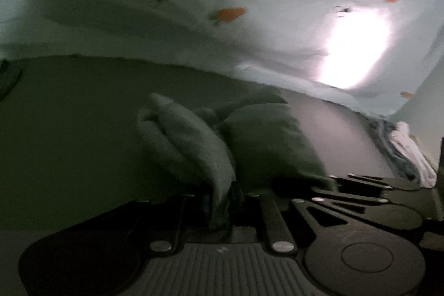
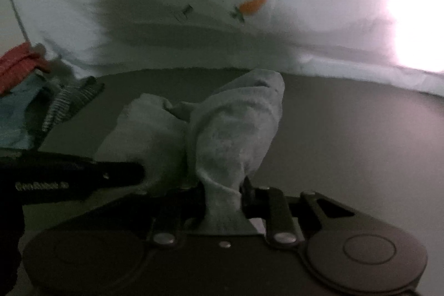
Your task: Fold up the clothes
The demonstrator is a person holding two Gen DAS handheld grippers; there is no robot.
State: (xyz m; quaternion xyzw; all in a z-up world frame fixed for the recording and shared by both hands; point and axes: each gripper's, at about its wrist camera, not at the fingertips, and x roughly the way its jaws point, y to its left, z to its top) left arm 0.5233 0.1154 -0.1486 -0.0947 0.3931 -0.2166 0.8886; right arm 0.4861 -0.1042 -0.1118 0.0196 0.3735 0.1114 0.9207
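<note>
A pale grey-blue fuzzy cloth is bunched between both grippers over a dark surface. My left gripper is shut on one end of the cloth. My right gripper is shut on the other end of the same cloth, which bulges upward in folds. The right gripper shows close on the right in the left wrist view. The left gripper shows close on the left in the right wrist view. The scene is dim and blurred.
A white sheet with orange carrot prints hangs behind, with a bright glare. A pile of clothes, red and light blue, lies at left in the right wrist view. White and blue garments lie at far right.
</note>
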